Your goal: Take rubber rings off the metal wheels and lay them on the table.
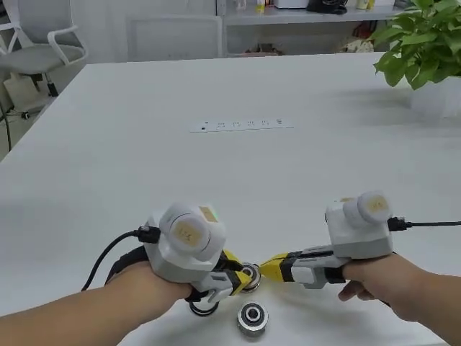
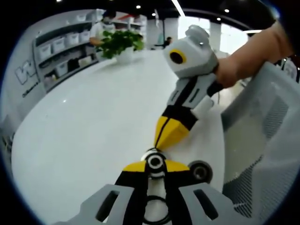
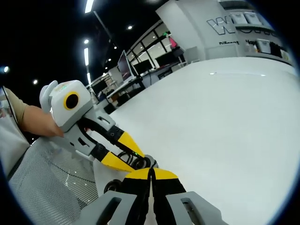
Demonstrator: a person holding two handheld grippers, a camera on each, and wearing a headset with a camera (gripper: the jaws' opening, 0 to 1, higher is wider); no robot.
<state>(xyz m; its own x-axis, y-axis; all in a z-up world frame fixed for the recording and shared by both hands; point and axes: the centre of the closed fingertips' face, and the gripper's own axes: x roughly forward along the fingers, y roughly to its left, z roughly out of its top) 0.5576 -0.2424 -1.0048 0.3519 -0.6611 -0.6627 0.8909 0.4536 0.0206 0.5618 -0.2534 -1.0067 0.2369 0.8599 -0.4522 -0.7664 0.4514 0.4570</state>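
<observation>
Head view: the left tool (image 1: 236,274) and the right tool (image 1: 265,268) are being held tip to tip, low over the near edge of the wide white tabletop (image 1: 238,180).
Left tool: its yellow-tipped jaws are being closed narrowly on a small round silver metal wheel (image 1: 250,276), which is being carried just above the tabletop.
Right tool: its jaws are being pressed fully together into one yellow point. Whether any rubber is being nipped between them cannot be told.
Key relation: the gripped wheel is lying straight ahead of the right tool's point, touching it or just beside it. In the left gripper view the wheel's round face is being turned toward the camera, so its rim is being offered to the right tool coming in from above.
Other task things: a second metal wheel with a dark hub (image 1: 252,317) is lying flat on the tabletop just nearer the person. A thin black rubber ring (image 1: 203,308) is lying loose on the tabletop under the left tool.
Step judged: a ring is probably being worked off the gripped wheel.
Next move judged: the right tool, being the free one and nearest the rim, would likely need parting slightly to catch the rubber edge.
</observation>
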